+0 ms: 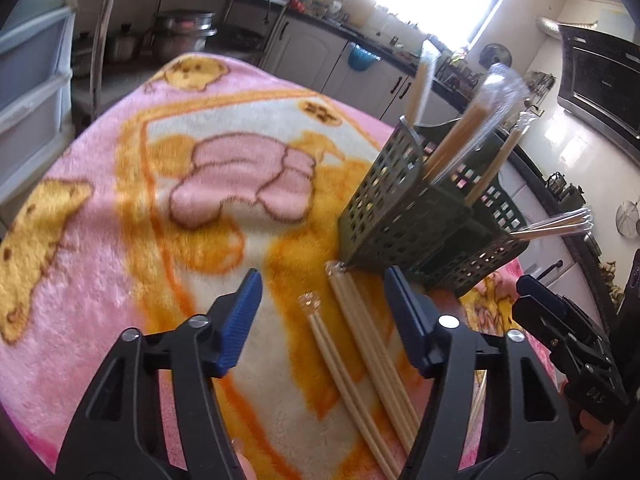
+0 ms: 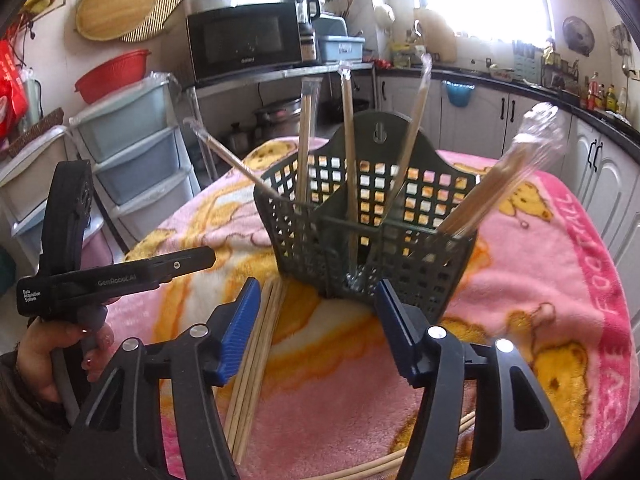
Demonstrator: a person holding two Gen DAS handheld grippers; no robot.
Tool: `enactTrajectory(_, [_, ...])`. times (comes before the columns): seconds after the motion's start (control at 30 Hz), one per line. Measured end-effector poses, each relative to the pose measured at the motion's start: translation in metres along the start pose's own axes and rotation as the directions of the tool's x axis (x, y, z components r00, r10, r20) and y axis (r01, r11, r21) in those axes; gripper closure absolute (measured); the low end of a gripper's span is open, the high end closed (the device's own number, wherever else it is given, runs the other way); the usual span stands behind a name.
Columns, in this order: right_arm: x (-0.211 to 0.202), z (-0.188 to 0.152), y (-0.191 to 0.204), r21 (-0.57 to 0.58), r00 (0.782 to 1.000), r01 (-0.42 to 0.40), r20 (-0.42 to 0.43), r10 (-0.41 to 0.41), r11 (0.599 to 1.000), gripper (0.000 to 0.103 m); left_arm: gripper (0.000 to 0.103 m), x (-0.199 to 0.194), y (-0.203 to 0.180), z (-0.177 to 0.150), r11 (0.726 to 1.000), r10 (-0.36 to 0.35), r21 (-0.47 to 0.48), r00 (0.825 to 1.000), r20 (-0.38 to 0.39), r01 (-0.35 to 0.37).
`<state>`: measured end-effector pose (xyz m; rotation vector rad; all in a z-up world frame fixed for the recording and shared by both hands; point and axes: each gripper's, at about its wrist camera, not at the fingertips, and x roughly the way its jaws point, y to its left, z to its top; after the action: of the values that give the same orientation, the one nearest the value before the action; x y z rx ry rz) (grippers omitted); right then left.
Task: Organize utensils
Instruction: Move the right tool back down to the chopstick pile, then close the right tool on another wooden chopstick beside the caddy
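Step in hand, as judged: pick-up of loose wrapped chopsticks (image 1: pixel 360 344) from the blanket-covered worktop (image 1: pixel 120 240) for transfer into the dark green perforated holder (image 2: pixel 372 232). Several wrapped pairs already standing in the holder's compartments, leaning outward at various angles; more lying flat just in front of its base, with a further few visible at the lower edge of the right wrist view.

Left gripper (image 1: pixel 324 320): jaws partly open, astride the loose pairs on the blanket, pads not seen pressing on anything. Nothing held.

Right gripper (image 2: pixel 316 328): jaws likewise partly open, pointed at the holder's near wall, empty between the pads; one bundle lying just beside and under its left finger.

Next move, as judged: lower the left gripper over one pair only (neighbours lie touching, so risk of catching two), close across the sticks, lift, tip upright, drop into a free compartment. Light holder on soft blanket likely to shift if nudged.

Legible writing: "GenRobot.AI" and "Data Acquisition System" on the left gripper body; "FOOTBALL" along the blanket border; microwave (image 2: pixel 244 40) badge too small to read
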<state>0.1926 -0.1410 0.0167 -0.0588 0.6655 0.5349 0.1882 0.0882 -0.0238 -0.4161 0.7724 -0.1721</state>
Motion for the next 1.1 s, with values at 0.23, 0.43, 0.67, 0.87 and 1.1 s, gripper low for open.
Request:
enactTrajectory(0.23, [0.023,-0.006,0.004,-0.013,0.998,-0.003,-0.065,0.003,1.0,0.052,0.063,0.019,0.008,-0.004,1.0,-0.016,-0.027,0.998,-0.066,0.014])
enactTrajectory(0.43, [0.042,-0.012,0.006,-0.017,0.992,-0.006,-0.124,0.004,1.0,0.055,0.067,0.04,0.012,-0.007,0.999,-0.021,-0.041,0.991,-0.131,0.016])
enactTrajectory(0.67, [0.068,-0.018,0.013,-0.024,0.98,-0.026,-0.2,0.021,0.999,0.059,0.082,0.053,0.007,-0.008,1.0,0.021,0.006,0.989,-0.149,-0.021])
enactTrajectory(0.87, [0.088,-0.019,0.022,-0.035,0.968,-0.042,-0.25,0.032,0.999,0.062,0.092,0.058,0.011,-0.007,0.999,0.032,0.024,0.988,-0.149,-0.029])
enactTrajectory(1.1, [0.108,-0.015,0.032,-0.045,0.959,-0.04,-0.283,0.025,0.998,0.066,0.099,0.056,0.023,-0.007,1.0,-0.011,-0.023,0.989,-0.147,0.008])
